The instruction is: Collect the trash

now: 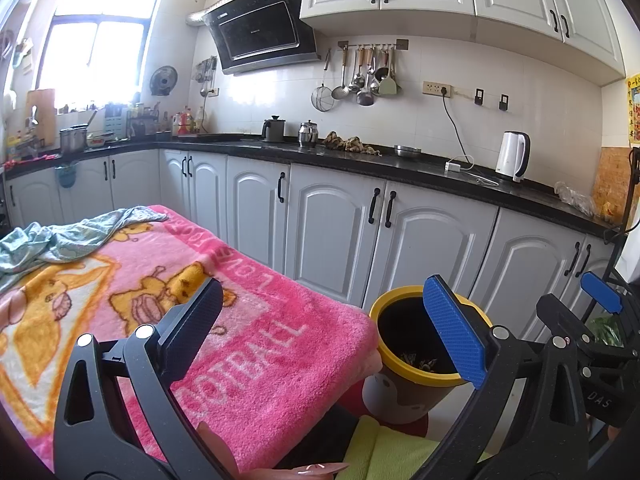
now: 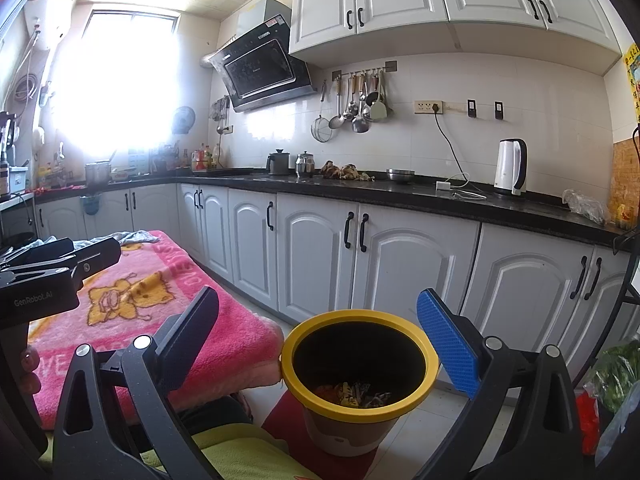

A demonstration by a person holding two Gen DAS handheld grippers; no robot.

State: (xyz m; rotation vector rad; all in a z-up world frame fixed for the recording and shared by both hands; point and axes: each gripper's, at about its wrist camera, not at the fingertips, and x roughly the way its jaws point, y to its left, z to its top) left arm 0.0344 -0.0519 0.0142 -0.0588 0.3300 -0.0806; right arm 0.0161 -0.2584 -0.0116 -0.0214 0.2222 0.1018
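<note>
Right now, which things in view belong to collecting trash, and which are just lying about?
Belongs to the job:
yellow-rimmed bin with scraps inside
left gripper, fingers apart, holding nothing
right gripper, fingers apart, holding nothing

Lying about:
pink blanket
pale blue cloth
white kettle
hanging utensils

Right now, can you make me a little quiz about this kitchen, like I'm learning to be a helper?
1. True or false: the right gripper is holding a piece of trash.
2. What colour is the rim of the trash bin? A) green B) yellow C) white
3. Fill in: the white kettle stands on the black ____.

Key:
1. False; both it and the left gripper are open and hold nothing.
2. B. Scraps already lie in the bin's bottom, beside the pink blanket.
3. Counter.
</note>
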